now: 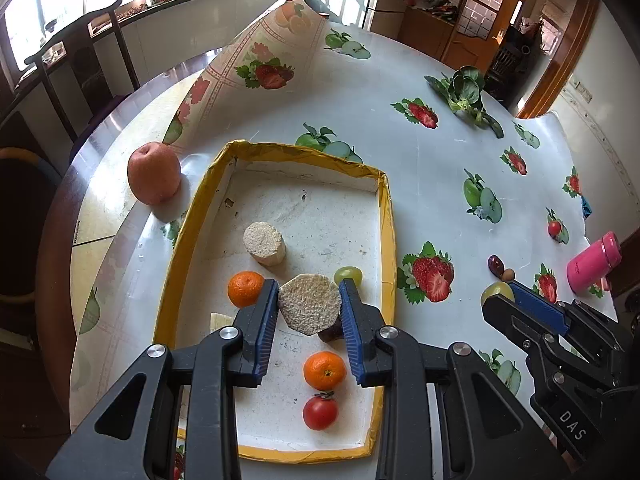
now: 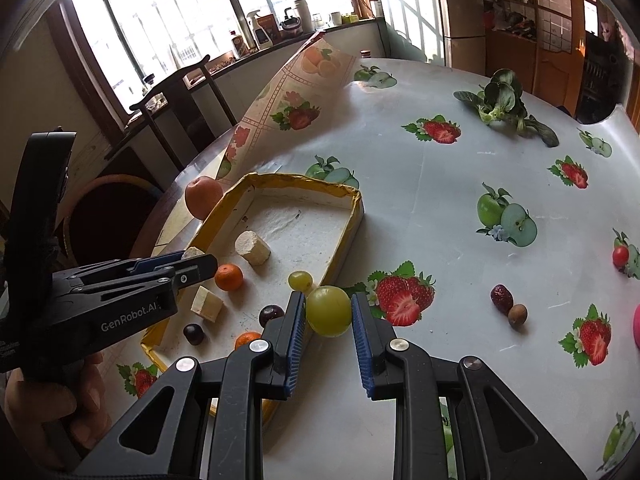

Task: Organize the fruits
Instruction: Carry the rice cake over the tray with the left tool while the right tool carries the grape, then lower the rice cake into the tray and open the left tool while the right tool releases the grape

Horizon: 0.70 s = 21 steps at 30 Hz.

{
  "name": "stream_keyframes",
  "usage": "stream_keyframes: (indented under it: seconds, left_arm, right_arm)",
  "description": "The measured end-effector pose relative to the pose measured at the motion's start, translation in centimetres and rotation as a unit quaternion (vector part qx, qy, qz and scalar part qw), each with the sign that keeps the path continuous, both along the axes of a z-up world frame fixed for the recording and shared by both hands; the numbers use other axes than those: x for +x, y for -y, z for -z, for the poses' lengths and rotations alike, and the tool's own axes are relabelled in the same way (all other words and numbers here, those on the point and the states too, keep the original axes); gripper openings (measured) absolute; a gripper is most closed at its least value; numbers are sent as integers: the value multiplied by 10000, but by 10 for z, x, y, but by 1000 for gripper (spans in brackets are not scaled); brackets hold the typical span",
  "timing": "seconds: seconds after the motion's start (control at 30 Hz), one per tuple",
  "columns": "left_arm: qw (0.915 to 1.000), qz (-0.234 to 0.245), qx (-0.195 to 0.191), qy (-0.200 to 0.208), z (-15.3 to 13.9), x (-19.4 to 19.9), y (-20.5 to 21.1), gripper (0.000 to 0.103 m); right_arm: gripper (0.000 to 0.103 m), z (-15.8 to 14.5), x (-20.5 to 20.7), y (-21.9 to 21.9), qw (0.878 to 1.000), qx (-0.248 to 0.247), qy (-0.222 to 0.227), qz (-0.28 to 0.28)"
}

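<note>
My left gripper (image 1: 309, 304) is shut on a pale, grainy cut chunk (image 1: 310, 303) and holds it over the yellow-rimmed tray (image 1: 387, 216). In the tray lie two tangerines (image 1: 246, 289), a tomato (image 1: 320, 412), a green grape (image 1: 349, 275), another pale chunk (image 1: 265, 243) and dark fruit partly hidden under the held piece. My right gripper (image 2: 329, 312) is shut on a large green grape (image 2: 329, 310) just right of the tray's rim (image 2: 347, 245). It also shows in the left wrist view (image 1: 500, 294).
An apple (image 1: 154, 173) stands on the table left of the tray. A red date (image 2: 501, 298) and a small brown fruit (image 2: 518, 315) lie to the right. Leafy greens (image 2: 502, 106) lie far right, a pink bottle (image 1: 594, 262) at the right edge. The tablecloth's corner (image 1: 256, 60) is folded up.
</note>
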<state>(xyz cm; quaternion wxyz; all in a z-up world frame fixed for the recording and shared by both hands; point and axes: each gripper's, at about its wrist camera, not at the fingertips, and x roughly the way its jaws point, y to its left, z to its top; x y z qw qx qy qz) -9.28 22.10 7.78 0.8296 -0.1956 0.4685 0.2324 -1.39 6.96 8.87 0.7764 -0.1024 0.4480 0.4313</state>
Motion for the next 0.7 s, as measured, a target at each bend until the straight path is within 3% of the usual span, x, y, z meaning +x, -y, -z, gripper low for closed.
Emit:
stream_keyframes:
  seconds: [0.7]
  left_arm:
    - [9998, -190, 69, 51, -5, 36, -66, 28]
  right_arm:
    - [24, 6, 24, -63, 9996, 77, -28, -288]
